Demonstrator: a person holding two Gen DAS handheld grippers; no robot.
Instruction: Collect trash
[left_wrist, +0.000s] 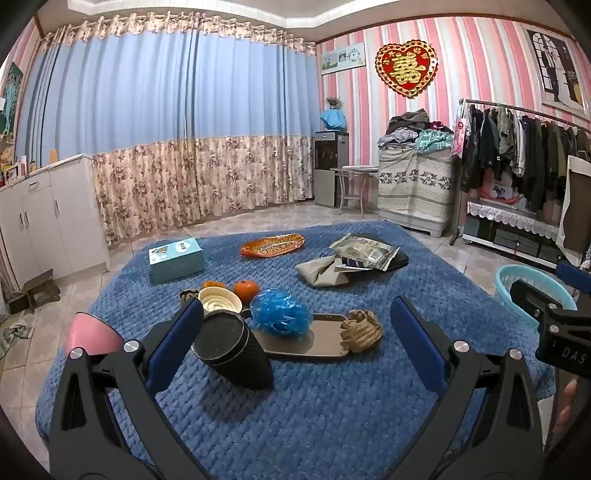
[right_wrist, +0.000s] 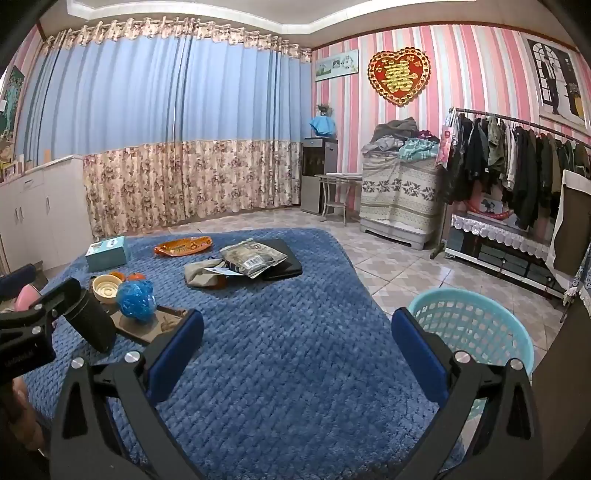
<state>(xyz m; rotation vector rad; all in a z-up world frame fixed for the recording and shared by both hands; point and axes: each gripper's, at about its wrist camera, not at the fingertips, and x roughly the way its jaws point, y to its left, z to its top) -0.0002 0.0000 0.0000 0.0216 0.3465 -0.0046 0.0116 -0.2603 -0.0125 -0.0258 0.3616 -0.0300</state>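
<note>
Both hand-held grippers gaped wide, empty: left hand-held gripper (left_wrist: 295, 339), right hand-held gripper (right_wrist: 297, 349). Nothing collected yet. Likely first pick: crumpled blue plastic bag (left_wrist: 280, 312) at 12 o'clock on tray (left_wrist: 325, 345); basket (right_wrist: 476, 325) at 2 o'clock. Black cup (left_wrist: 232, 350) crowds the left approach.

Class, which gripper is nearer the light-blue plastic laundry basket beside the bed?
Right. The right gripper hangs open with the basket just past its right finger; the left gripper sits farther left, above the tray.

"DAS" on right gripper (left_wrist: 561, 354), 囍 on heart wall decoration (left_wrist: 405, 69)
</note>
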